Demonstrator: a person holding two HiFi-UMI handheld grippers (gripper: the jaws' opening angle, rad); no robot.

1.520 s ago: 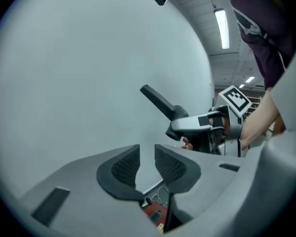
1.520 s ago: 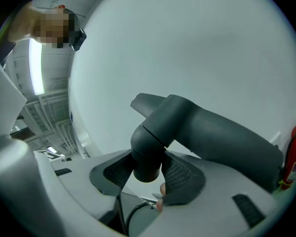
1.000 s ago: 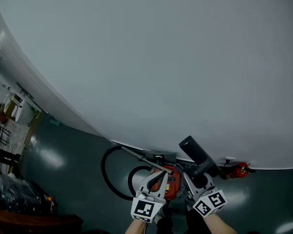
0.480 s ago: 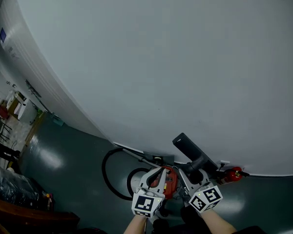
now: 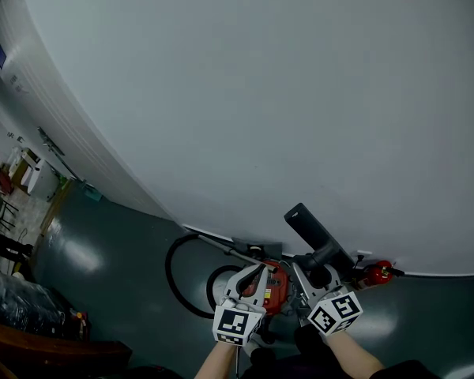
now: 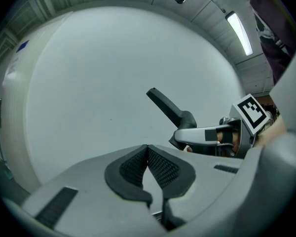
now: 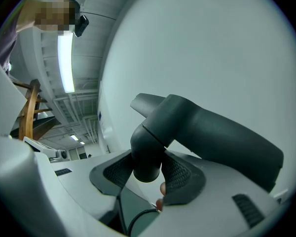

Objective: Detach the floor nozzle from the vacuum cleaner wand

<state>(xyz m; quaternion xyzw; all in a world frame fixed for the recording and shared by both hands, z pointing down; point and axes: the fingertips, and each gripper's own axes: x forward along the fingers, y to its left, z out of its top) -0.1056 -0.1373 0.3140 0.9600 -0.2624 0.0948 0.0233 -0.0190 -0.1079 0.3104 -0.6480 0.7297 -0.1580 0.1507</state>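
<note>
Head view, floor nozzle: The floor nozzle (image 5: 312, 231) is held up in front of the pale wall, above the red vacuum body (image 5: 275, 287) and its black hose (image 5: 174, 279) on the floor.
Head view, wand: A thin pale tube (image 5: 221, 247), probably the wand, lies low beside the vacuum body and apart from the nozzle.
Head view, change: Compared with a second ago, you have carried both grippers and the nozzle slightly higher.
Left gripper view, left gripper: Your left gripper (image 6: 148, 149) has its pads pressed together with nothing between them.
Left gripper view, nozzle: It shows to the right, carried by your other gripper (image 6: 202, 135).
Right gripper view, right gripper: Your right gripper (image 7: 147, 172) pinches the nozzle's round neck (image 7: 148, 152), with one pad on each side.
Right gripper view, neck end: The lower end of the neck hangs free, and no tube enters it.
Task meaning: Treat the separation as done. What remains, most likely, is to set the nozzle down.
Caution: Only one gripper carries the nozzle, so keep the pinch firm.
</note>
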